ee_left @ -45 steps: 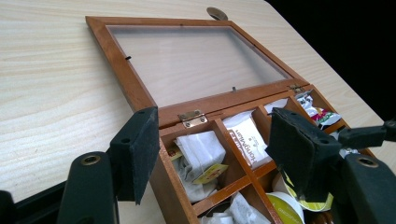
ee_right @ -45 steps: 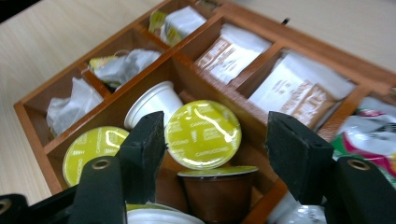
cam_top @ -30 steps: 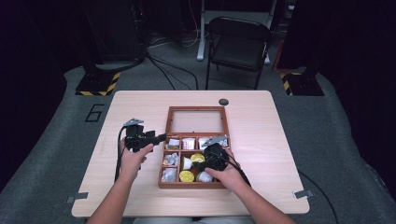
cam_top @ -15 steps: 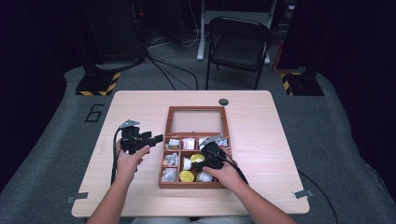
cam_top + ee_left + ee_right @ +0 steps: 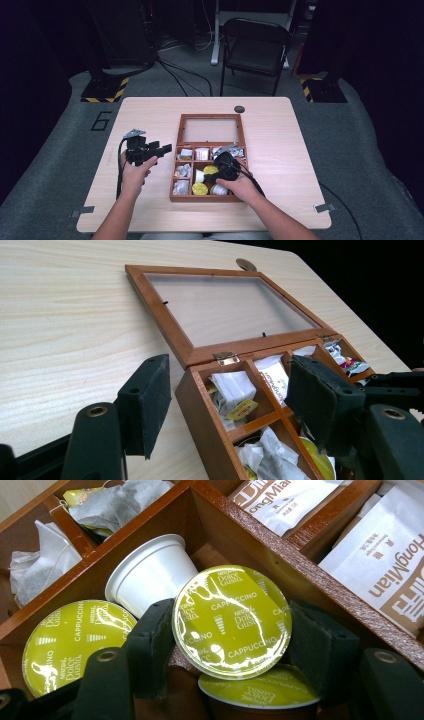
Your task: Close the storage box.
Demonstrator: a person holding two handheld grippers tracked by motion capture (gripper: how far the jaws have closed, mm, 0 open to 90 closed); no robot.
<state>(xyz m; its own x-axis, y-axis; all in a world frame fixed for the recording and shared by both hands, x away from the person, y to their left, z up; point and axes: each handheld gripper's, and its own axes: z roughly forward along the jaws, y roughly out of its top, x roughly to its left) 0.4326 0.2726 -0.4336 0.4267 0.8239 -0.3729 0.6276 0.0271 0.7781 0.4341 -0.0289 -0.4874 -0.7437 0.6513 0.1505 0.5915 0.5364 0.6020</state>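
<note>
An open wooden box (image 5: 173, 186) with a glass lid (image 5: 210, 130) laid back holds tea bags and coffee capsules in its compartments. My right gripper (image 5: 212, 175) reaches into a middle compartment. Its jaws have just been closing and its pads press both sides of a green-lidded cappuccino capsule (image 5: 231, 621), which is tilted up. A white capsule (image 5: 150, 572) lies on its side behind it, another green capsule (image 5: 75, 640) lies at the left, and one more (image 5: 260, 692) sits underneath. My left gripper (image 5: 167, 148) hovers open at the box's left wall (image 5: 200, 405), holding nothing.
Sachets printed HongMian (image 5: 395, 565) fill the far compartments and loose tea bags (image 5: 35, 565) fill the left ones. A small dark disc (image 5: 239, 109) lies on the table beyond the lid. A folding chair (image 5: 255, 45) stands behind the table.
</note>
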